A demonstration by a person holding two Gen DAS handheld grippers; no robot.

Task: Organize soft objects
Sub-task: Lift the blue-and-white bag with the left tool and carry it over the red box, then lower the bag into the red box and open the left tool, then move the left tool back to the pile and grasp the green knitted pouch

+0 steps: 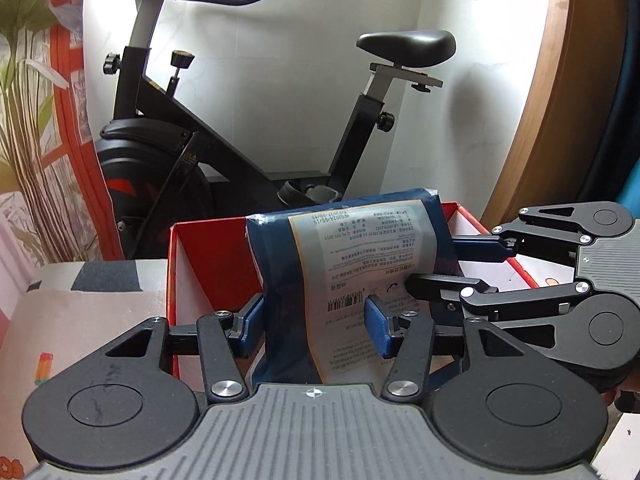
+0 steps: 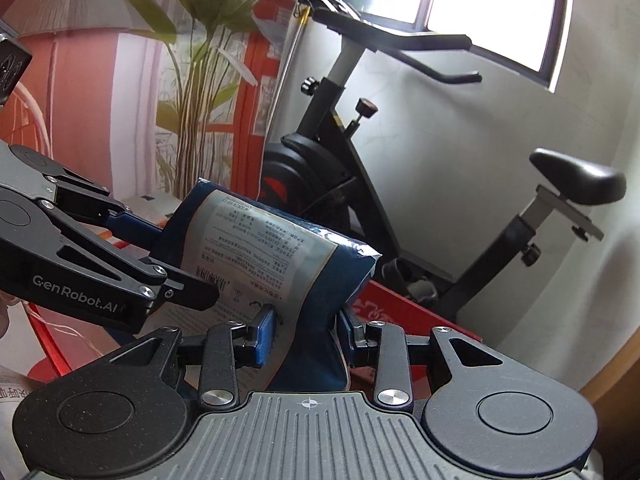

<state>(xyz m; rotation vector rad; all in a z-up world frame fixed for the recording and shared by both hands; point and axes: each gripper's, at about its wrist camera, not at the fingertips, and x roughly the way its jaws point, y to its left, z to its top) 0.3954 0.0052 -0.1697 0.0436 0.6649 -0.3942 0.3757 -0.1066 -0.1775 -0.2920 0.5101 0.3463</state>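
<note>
left gripper [image 1: 316, 322]: jaws pinching the blue soft pack [image 1: 352, 264] across its lower part, blue pads [image 1: 379, 326] pressed into both sides; also seen from the right wrist view [image 2: 176, 256], coming in from the left onto the pack
right gripper [image 2: 306, 330]: jaws clamped on the same pack [image 2: 280, 264], squeezing it narrow at the grip; in the left wrist view it reaches in from the right [image 1: 460, 268], one finger on the label, the other behind the pack
blue soft pack: puffy dark blue bag with a pale printed label and barcode, label text upside down, held upright between both grippers, over the open red box [image 1: 208, 248]; whether its bottom touches the box floor is hidden
red box: red outside, white inside, sits on a patterned surface [image 1: 80, 304], red rim also visible past the pack [image 2: 400, 308]
background: black exercise bike [image 1: 240, 128] against a white wall, plant-print curtain [image 1: 32, 120] at left, window [image 2: 492, 8]
</note>
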